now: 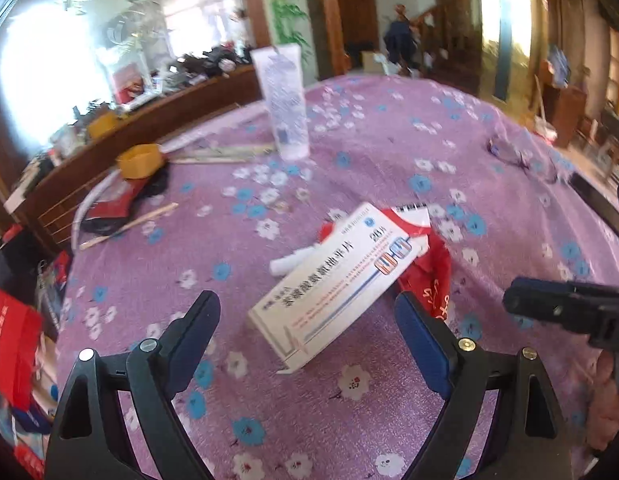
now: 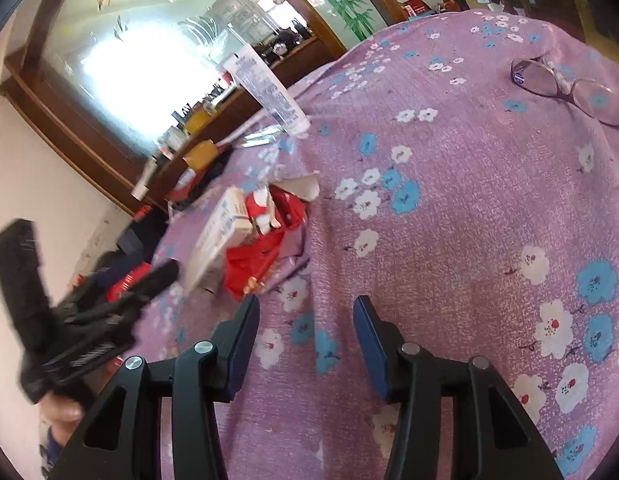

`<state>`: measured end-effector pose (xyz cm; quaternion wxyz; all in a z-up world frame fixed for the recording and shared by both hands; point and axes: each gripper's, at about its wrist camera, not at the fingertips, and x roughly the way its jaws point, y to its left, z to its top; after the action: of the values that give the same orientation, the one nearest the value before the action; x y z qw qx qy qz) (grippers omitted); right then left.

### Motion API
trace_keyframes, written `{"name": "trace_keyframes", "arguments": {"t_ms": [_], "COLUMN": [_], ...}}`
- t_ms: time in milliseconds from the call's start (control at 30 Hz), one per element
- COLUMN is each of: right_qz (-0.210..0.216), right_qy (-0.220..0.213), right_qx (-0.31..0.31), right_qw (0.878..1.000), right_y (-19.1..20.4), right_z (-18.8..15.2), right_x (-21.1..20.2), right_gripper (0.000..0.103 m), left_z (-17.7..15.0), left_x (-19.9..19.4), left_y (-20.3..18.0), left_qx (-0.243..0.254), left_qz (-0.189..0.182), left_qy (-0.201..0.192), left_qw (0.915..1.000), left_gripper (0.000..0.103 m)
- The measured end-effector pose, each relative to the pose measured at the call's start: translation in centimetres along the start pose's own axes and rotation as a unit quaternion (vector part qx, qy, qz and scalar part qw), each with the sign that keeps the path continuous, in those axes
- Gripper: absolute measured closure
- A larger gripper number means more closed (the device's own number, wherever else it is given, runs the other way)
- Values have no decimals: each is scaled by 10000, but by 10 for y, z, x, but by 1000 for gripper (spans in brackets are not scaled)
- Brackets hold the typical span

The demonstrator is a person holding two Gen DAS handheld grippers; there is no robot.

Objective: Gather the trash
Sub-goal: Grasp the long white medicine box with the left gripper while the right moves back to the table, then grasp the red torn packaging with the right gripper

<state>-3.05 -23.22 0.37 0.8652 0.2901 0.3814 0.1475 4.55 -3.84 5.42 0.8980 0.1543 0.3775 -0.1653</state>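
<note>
Floral tablecloth (image 1: 349,152) bears medicine box (image 1: 333,284) printed "28"

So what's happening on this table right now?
A person is clearing trash from a table under a purple flowered cloth, a handheld gripper in each hand. The left gripper is open and lined up on a white cardboard medicine box lying on crumpled red wrappers, not gripping it. The right gripper hangs open over bare cloth, holding nothing. A white plastic tube and a pair of dark-framed glasses sit farther back.
</note>
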Motion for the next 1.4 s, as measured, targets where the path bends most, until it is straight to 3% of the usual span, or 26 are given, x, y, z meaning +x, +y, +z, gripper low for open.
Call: {"name": "trace_keyframes", "arguments": {"t_ms": [267, 300, 333, 367, 500, 533, 667, 733, 800, 1000, 1267, 1300, 1333, 1367, 1400], "right_qz": [-226, -272, -332, -381, -470, -497, -643, -648, -660, -693, -1766, -1736, -1609, -1577, -1571], "right_qy": [-92, -126, -153, -151, -94, -84, 60, 65, 91, 367, 577, 640, 692, 700, 622], "right_qx": [-388, -469, -543, -587, -592, -614, -747, -755, -802, -1075, -1598, -1552, -1483, -1427, -1430], "right_qw": [9989, 9985, 9979, 9974, 9971, 9968, 9951, 9950, 9945, 9911, 9695, 9704, 9733, 9746, 9752], "right_y": [14, 17, 20, 21, 21, 22, 28, 31, 37, 68, 77, 73, 69, 65, 63], "right_z": [-4, -5, -6, -7, -7, -7, -6, -2, 2, 14, 26, 26, 27, 26, 27], "right_x": [0, 0, -1, 0, 2, 3, 5, 2, 2, 25, 80, 83, 84, 82, 80], "right_gripper": [50, 50, 50, 50, 50, 50, 50, 50, 50, 41, 40, 40, 52, 72, 76], "left_z": [2, 2, 1, 0, -8, -11, -28, -35, -39, -43, -48, -48, -48, -47, -47], "left_x": [44, 46, 48, 49, 35, 29, 0, -11, -17, -17, -17, -18, -19, -20, -21], "left_y": [4, 4, 5, 6, 14, 17, 30, 37, 42, 51, 57, 56, 54, 52, 51], "left_qx": [81, 45, -44, -163, -616, -730, -1204, -1379, -1463, -1575, -1565, -1519, -1477, -1441, -1409], "left_qz": [-30, -28, -101, -115, -123, -112, -32, 207, 455, 661, 861, 901, 971, 1012, 1025], "left_qy": [182, 174, 176, 208, -16, -79, -374, -568, -695, -790, -815, -827, -857, -890, -916], "left_qw": [9998, 9998, 9998, 9996, 9980, 9972, 9920, 9886, 9858, 9821, 9805, 9808, 9805, 9803, 9804], "left_gripper": [17, 21, 41, 53, 57, 63, 62, 62, 62, 62, 62, 62, 62, 62, 62]}}
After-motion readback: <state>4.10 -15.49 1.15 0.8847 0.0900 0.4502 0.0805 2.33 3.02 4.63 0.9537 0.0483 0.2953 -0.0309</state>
